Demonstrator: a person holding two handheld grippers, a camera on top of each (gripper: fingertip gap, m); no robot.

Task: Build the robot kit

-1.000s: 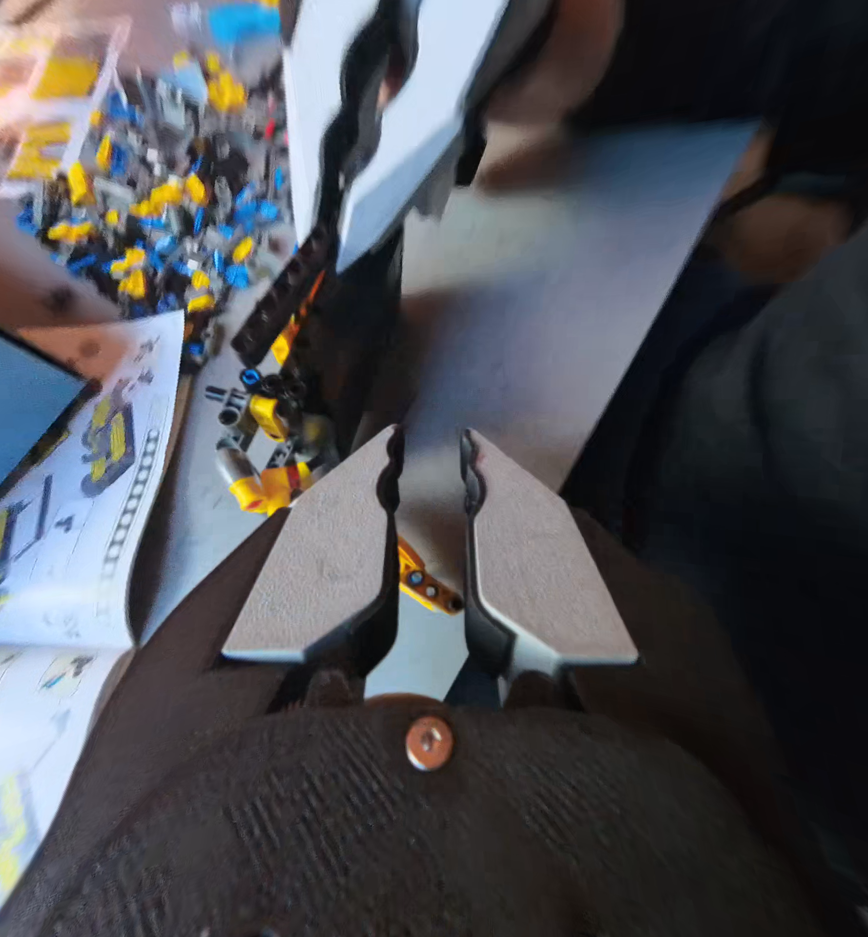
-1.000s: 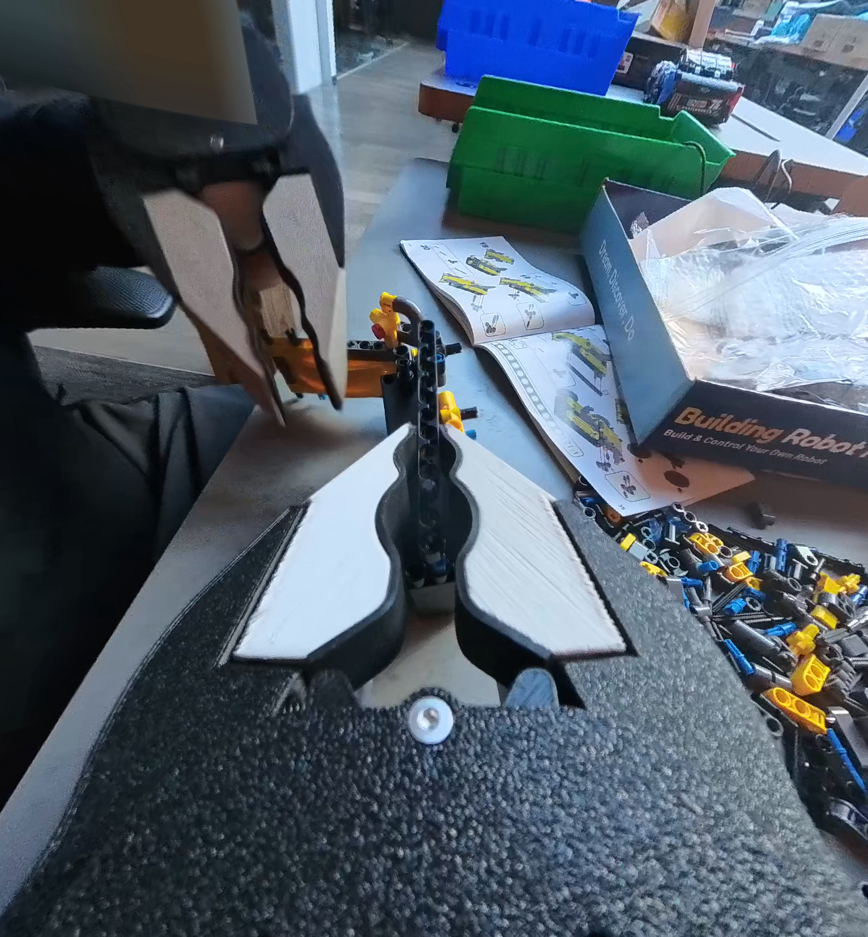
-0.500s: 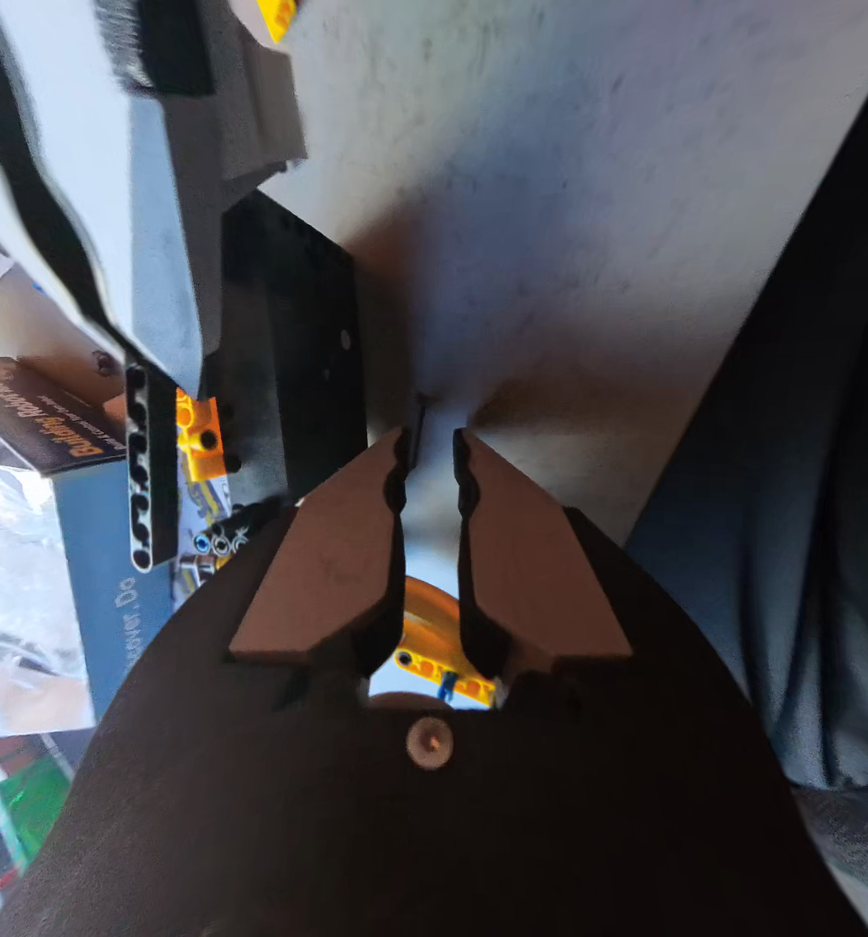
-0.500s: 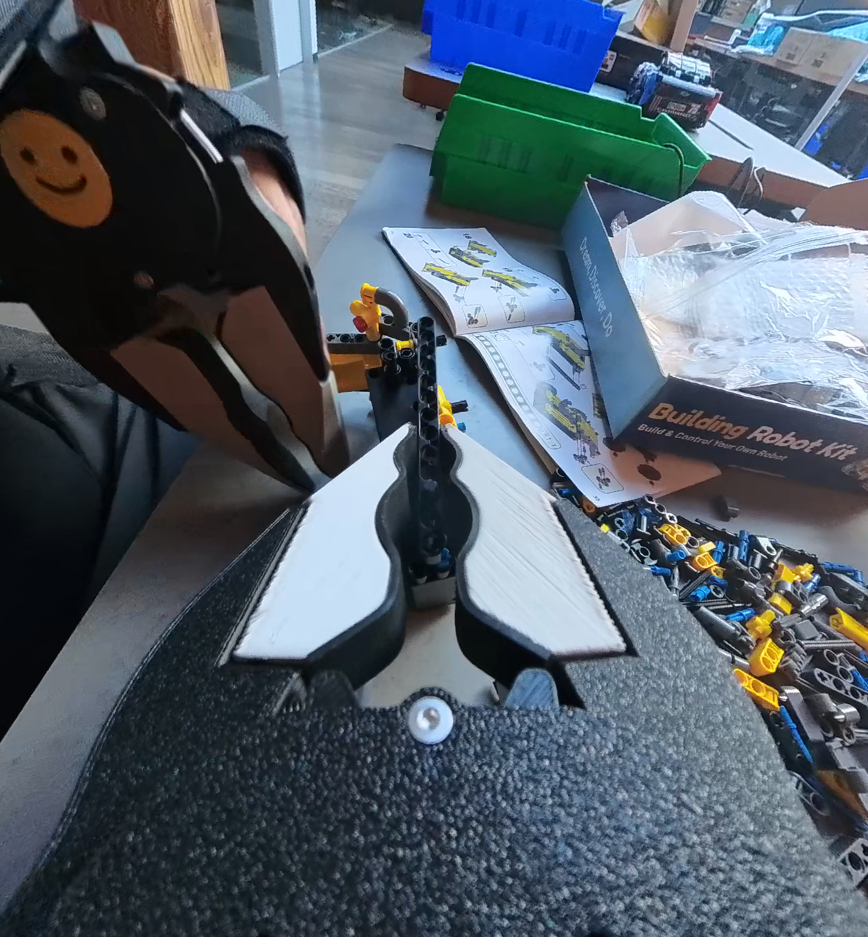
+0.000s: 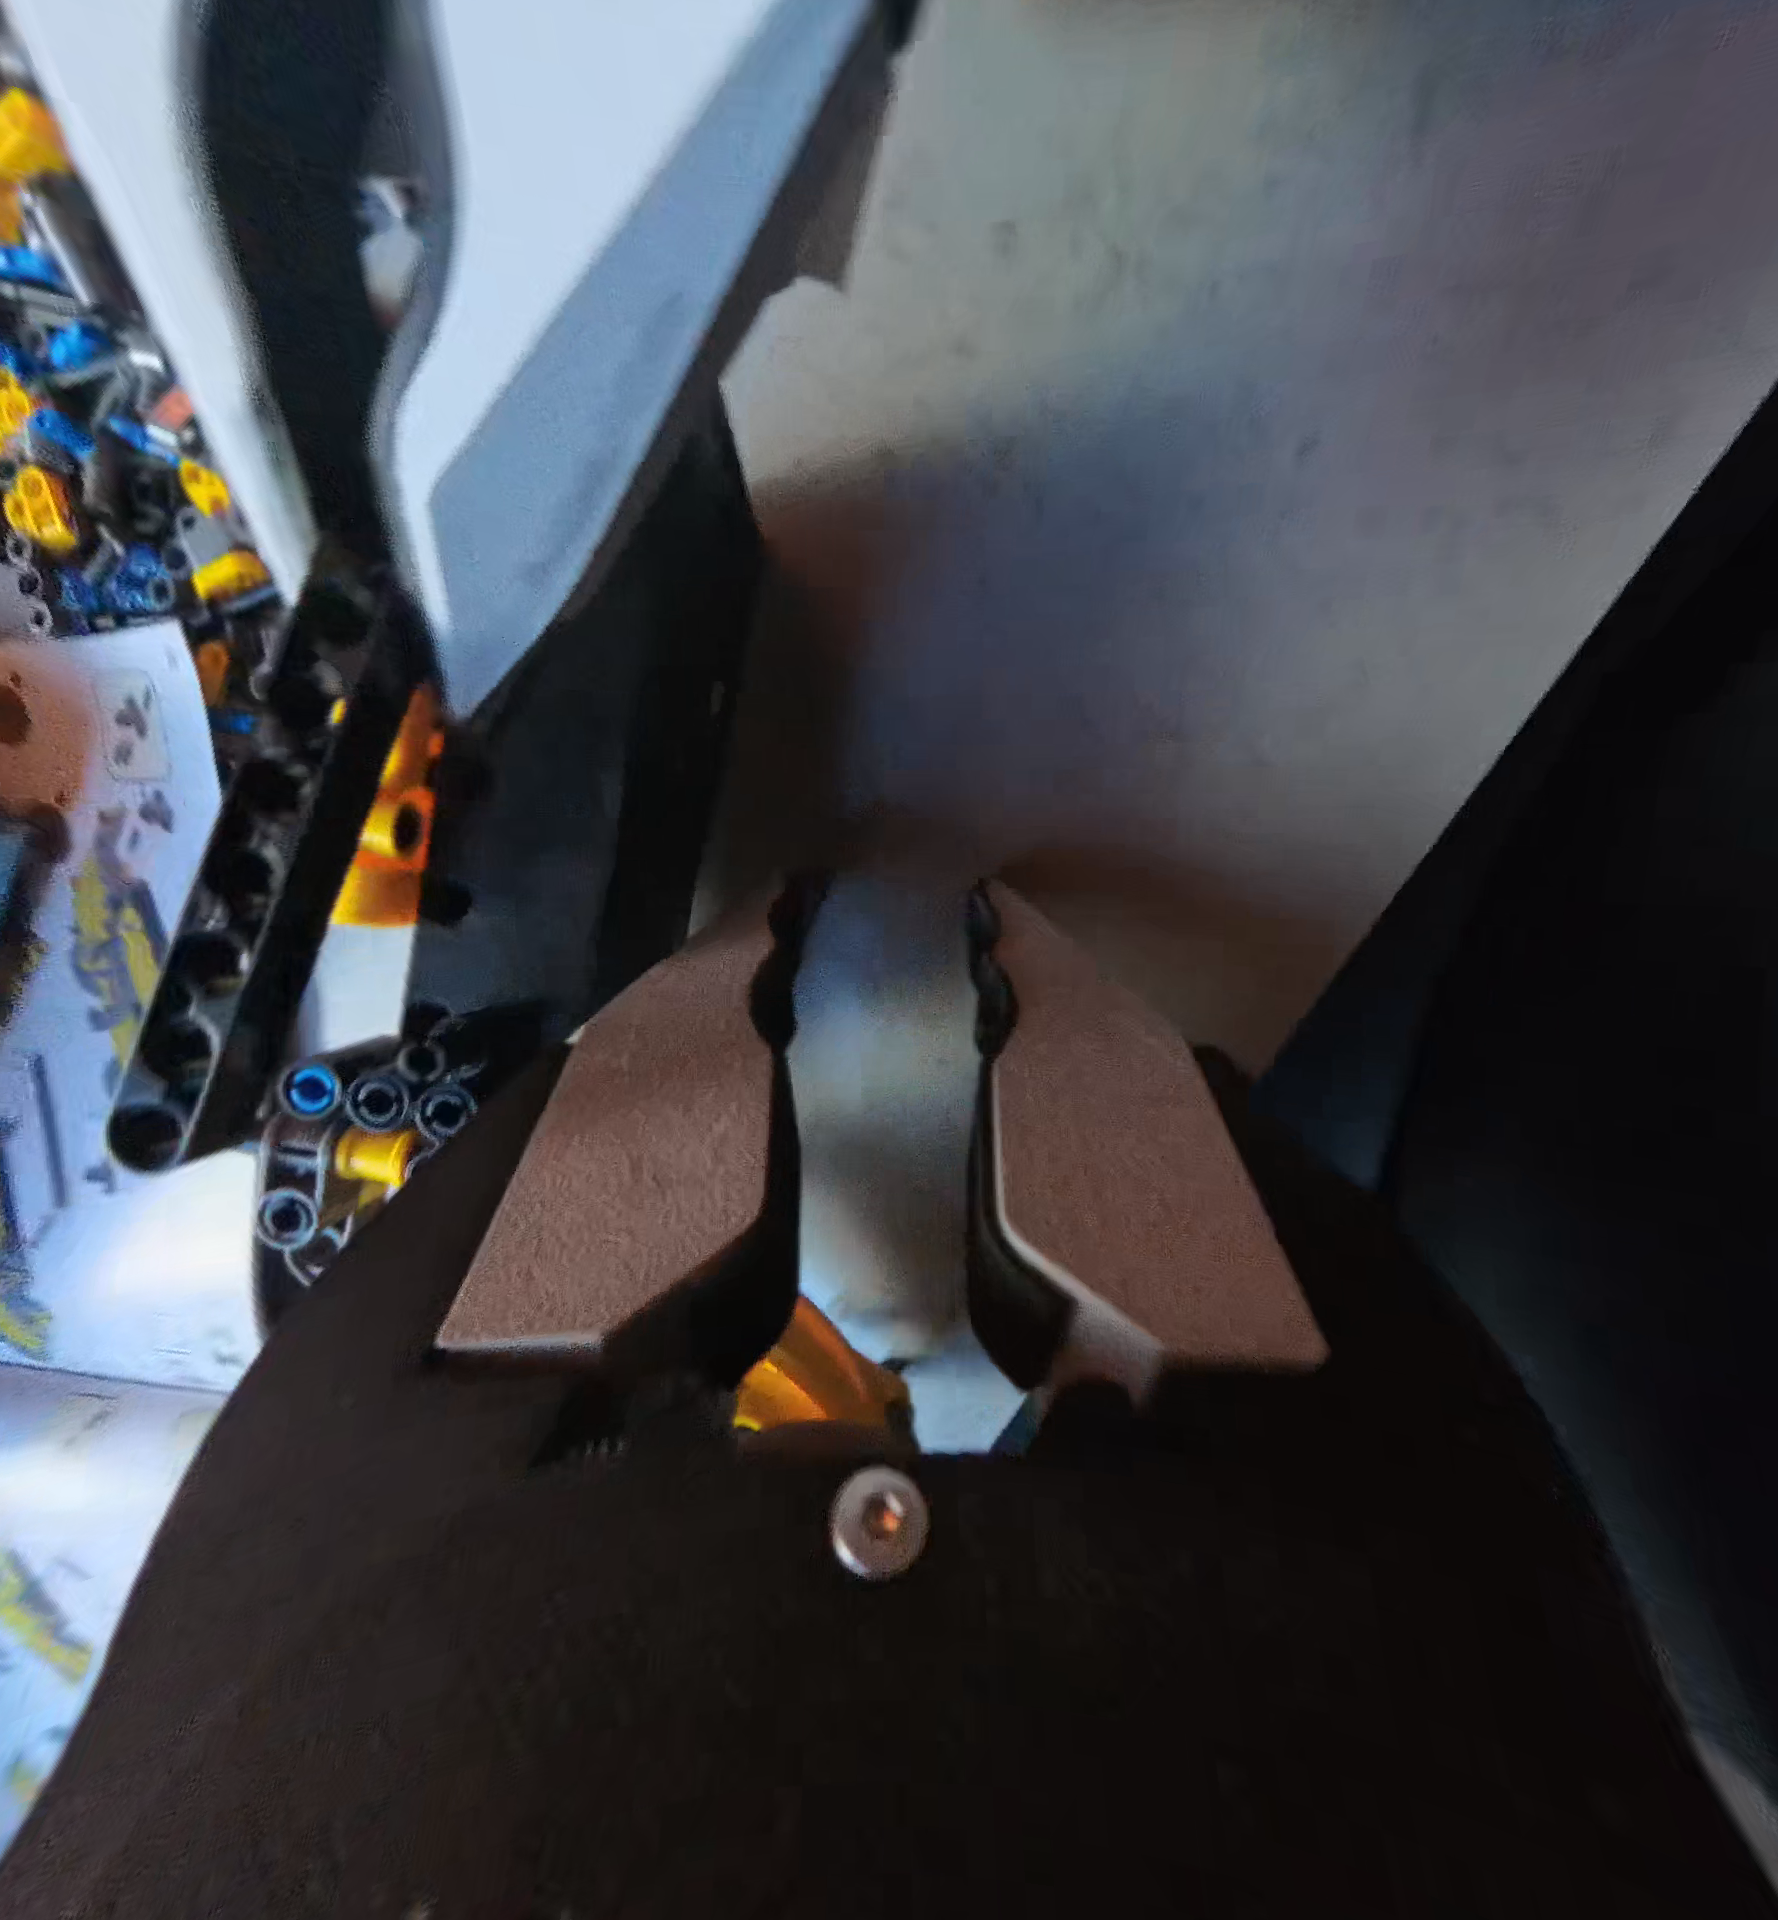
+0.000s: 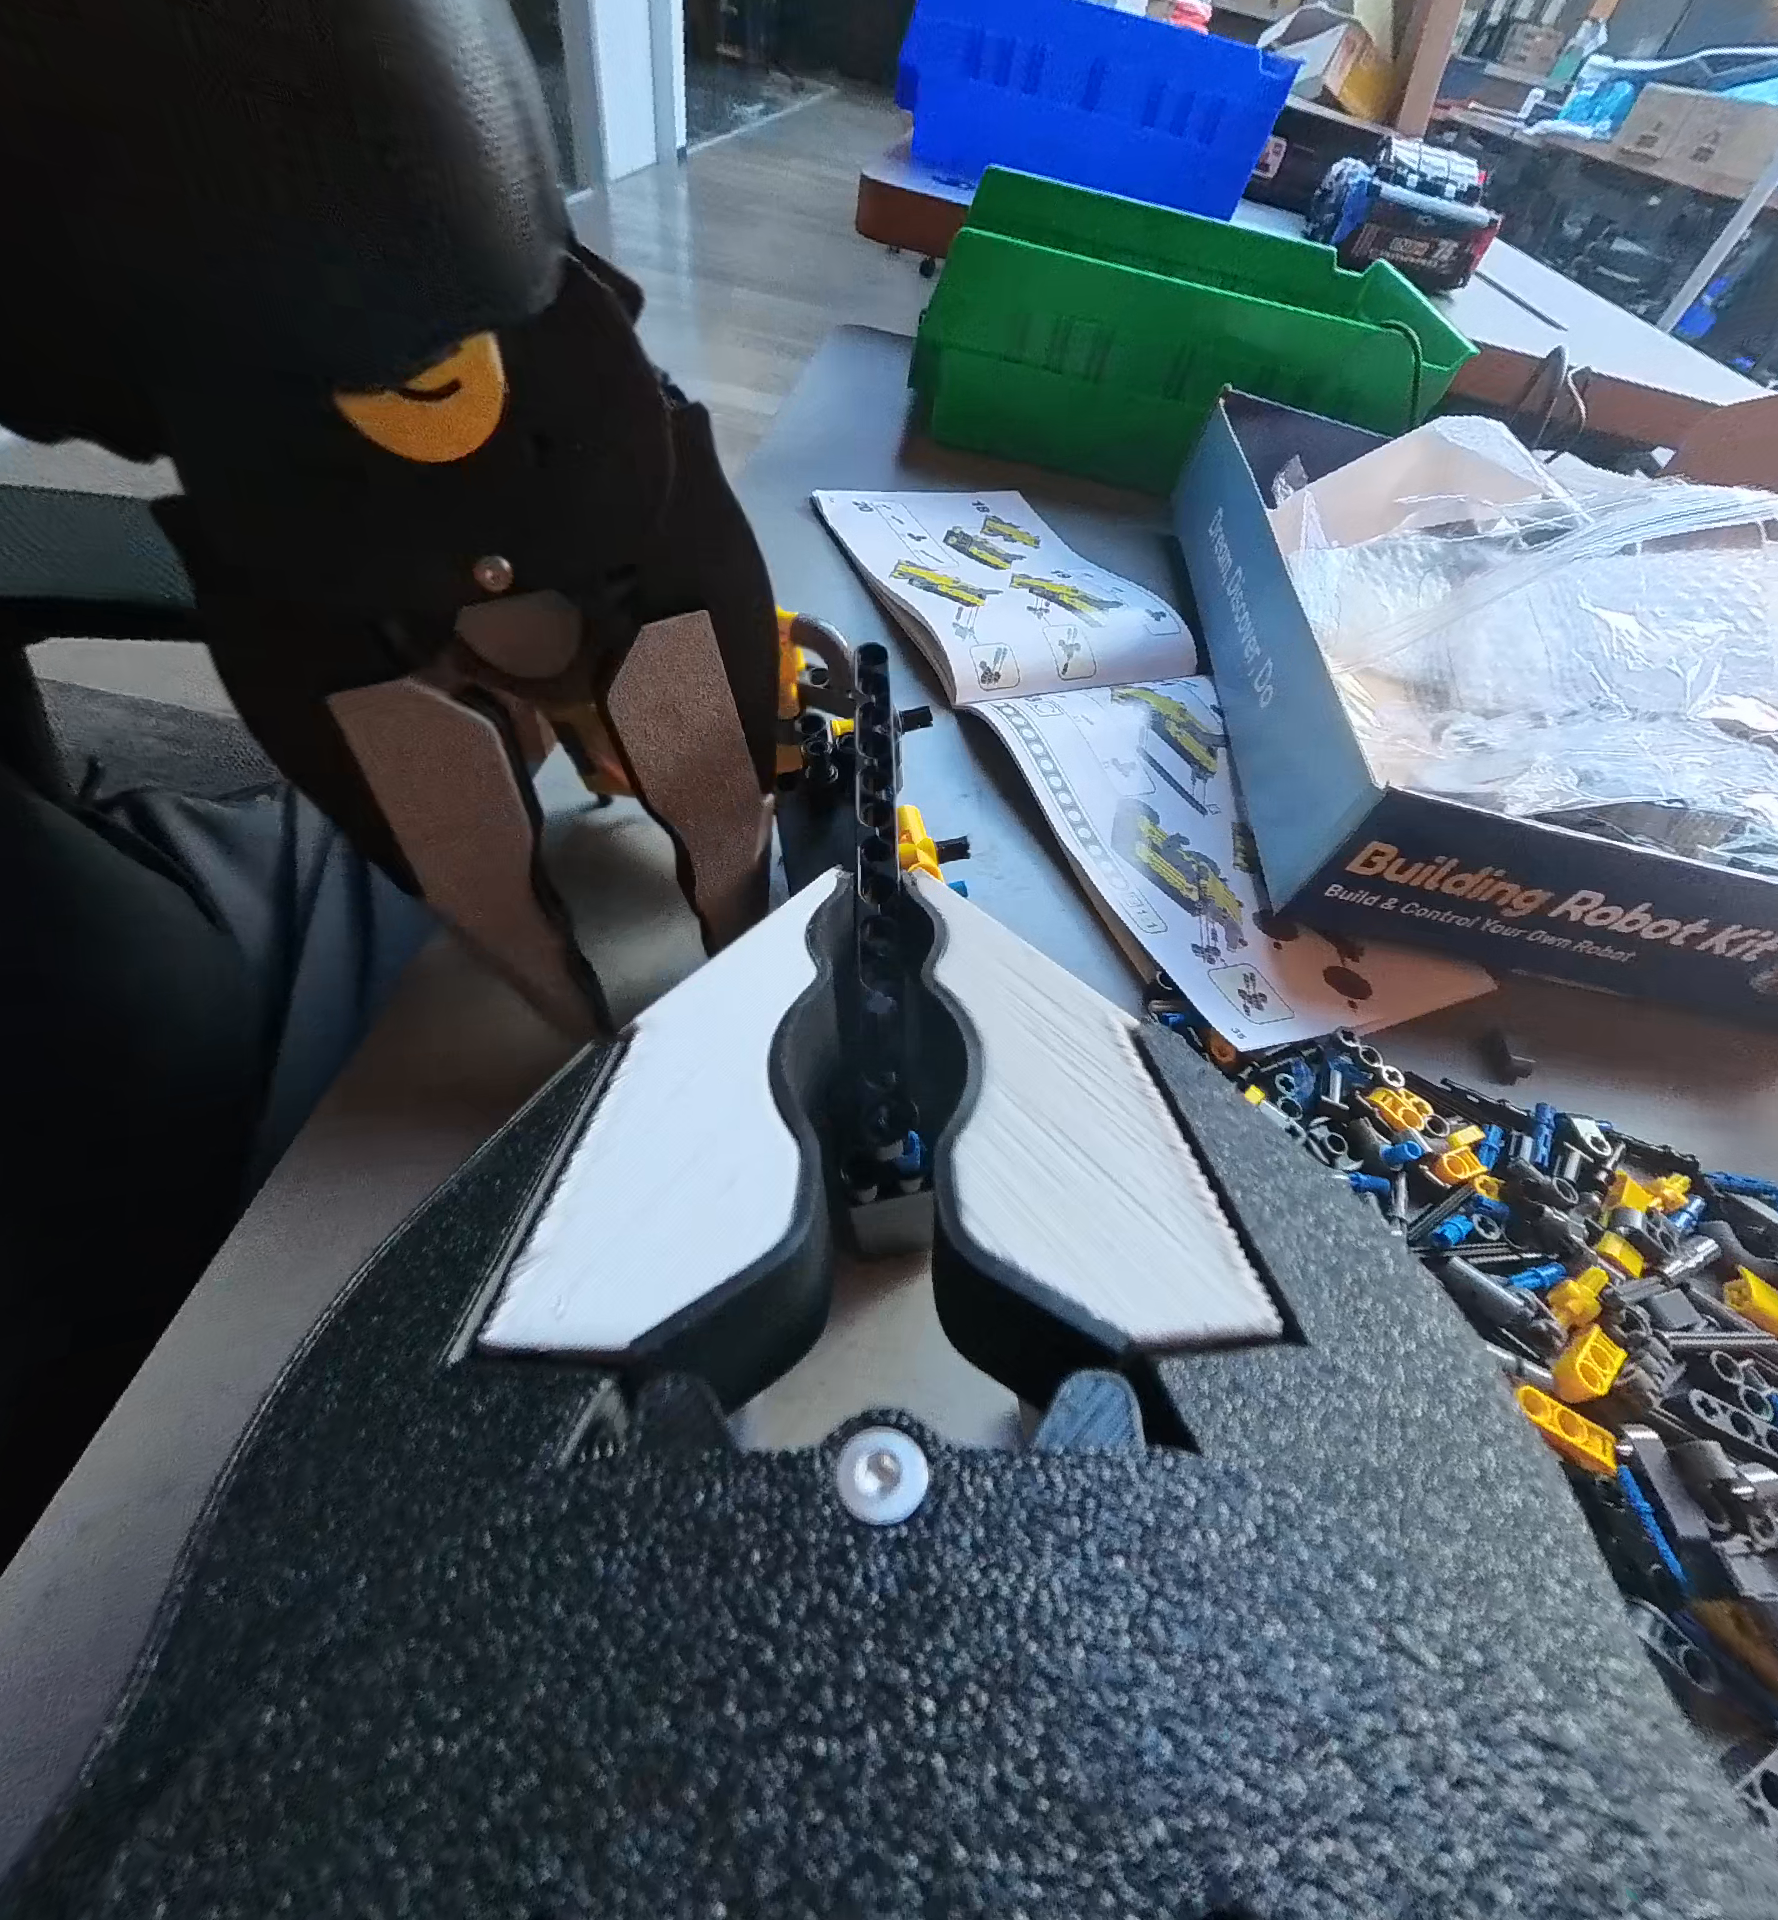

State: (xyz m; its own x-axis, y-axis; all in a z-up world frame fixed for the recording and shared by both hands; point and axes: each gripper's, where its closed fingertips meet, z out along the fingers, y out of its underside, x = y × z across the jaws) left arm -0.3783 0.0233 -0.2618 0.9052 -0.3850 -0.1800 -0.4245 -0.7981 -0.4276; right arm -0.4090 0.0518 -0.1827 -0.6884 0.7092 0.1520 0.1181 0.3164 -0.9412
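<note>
My right gripper [image 6: 877, 883] is shut on a long black holed beam [image 6: 872, 769] that is part of a black, yellow and blue building-kit assembly standing on the grey table [image 6: 1020, 862]. My left gripper [image 6: 656, 982] points down at the table just left of that beam, with its jaws apart and nothing between the fingertips. In the left wrist view my left gripper [image 5: 887, 904] hovers over bare table, and a curved yellow piece [image 5: 802, 1371] shows low by the finger bases. The beam [image 5: 230, 883] and the right gripper's white fingers [image 5: 573, 260] lie to its left.
An open instruction booklet [image 6: 1061, 623] lies beyond the assembly. A dark blue kit box [image 6: 1280, 748] with clear plastic bags stands at the right. A pile of loose black, yellow and blue parts [image 6: 1591, 1247] lies front right. Green [image 6: 1155, 332] and blue [image 6: 1082, 94] bins stand behind. The table edge and a person's dark-clothed lap are at the left. Across from one pair of fingers to the other is roughly 9 cm.
My left gripper's jaws have spread wider and it has swung to point down beside the right gripper. The right gripper has kept its hold on the beam and barely moved.
</note>
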